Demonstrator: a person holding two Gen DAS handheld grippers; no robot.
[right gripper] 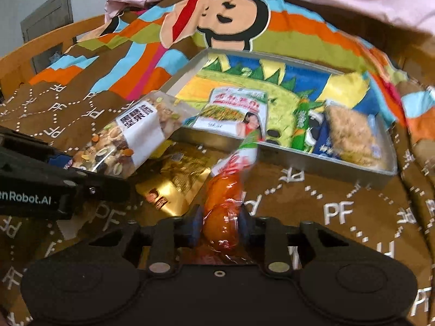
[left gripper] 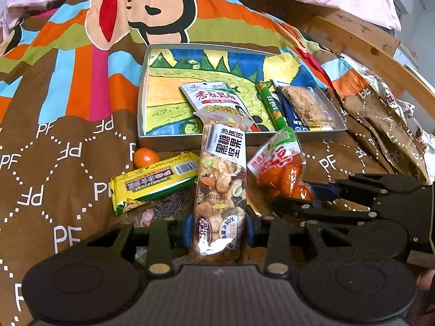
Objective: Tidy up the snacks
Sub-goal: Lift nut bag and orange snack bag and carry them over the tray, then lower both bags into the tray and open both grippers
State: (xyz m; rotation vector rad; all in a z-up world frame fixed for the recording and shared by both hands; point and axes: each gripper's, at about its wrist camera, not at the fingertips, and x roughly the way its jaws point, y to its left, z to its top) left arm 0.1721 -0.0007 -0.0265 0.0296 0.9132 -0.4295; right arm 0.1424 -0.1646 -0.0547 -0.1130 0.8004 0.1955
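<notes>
My left gripper [left gripper: 218,231] is shut on the lower end of a clear nut bar packet [left gripper: 221,174] with a white label, which stands up toward the tray. My right gripper [right gripper: 221,225] is shut on an orange snack packet [right gripper: 223,190] with a red-and-white top. From the left wrist camera the right gripper [left gripper: 304,197] shows at the right, gripping that orange packet [left gripper: 274,163]. The right wrist view has the left gripper [right gripper: 89,168] at the left with the nut bar packet [right gripper: 130,135]. The metal tray [left gripper: 190,137] [right gripper: 326,163], lined with a colourful picture, lies just beyond both.
In the tray lie a white-green packet [left gripper: 214,97], a green stick [left gripper: 270,103] and a blue pack with a crumbly bar [left gripper: 304,106]. On the brown bedspread are a yellow-green bar [left gripper: 155,184], a small tangerine [left gripper: 145,157], a gold packet [right gripper: 174,184] and foil packets [left gripper: 380,125].
</notes>
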